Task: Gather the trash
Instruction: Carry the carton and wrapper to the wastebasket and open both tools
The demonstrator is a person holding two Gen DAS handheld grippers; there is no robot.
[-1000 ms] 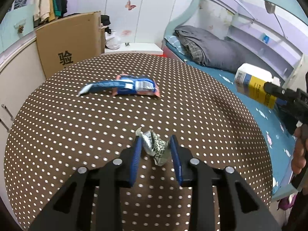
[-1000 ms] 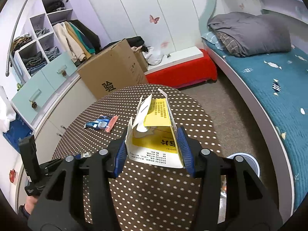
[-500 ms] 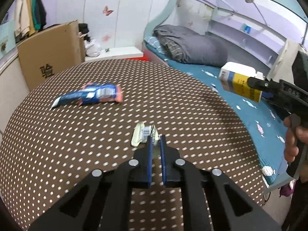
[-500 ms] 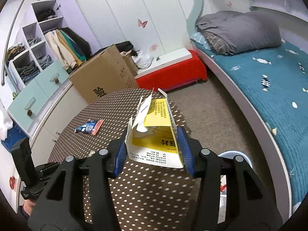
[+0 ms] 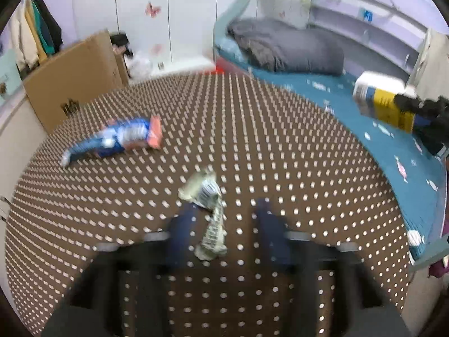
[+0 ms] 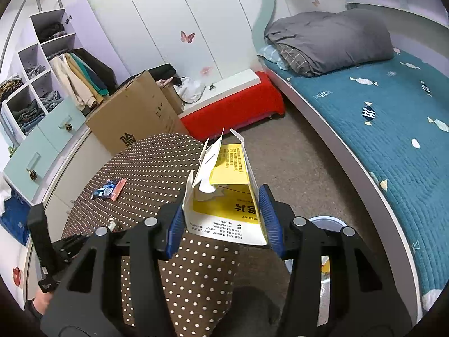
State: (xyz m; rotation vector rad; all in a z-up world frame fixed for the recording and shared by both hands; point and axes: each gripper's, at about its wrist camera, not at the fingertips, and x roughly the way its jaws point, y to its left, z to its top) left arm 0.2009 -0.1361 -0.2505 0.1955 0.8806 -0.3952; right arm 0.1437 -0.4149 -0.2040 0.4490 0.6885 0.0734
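Left gripper [image 5: 224, 224] has just been opening around crinkled foil wrapper [image 5: 209, 210] on dotted worktop [image 5: 280, 154]; right gripper [image 6: 223, 219] clamps creased cardboard carton [image 6: 227, 196]

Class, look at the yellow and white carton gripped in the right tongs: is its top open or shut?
Open. The carton has its top flaps torn up and splayed apart, showing the inside.

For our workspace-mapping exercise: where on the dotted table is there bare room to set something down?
Bare: the far half of the table, from the blue wrapper across to the edge by the bed; also the right side, beside the crumpled wrapper. Crowded: near-left, around both wrappers.
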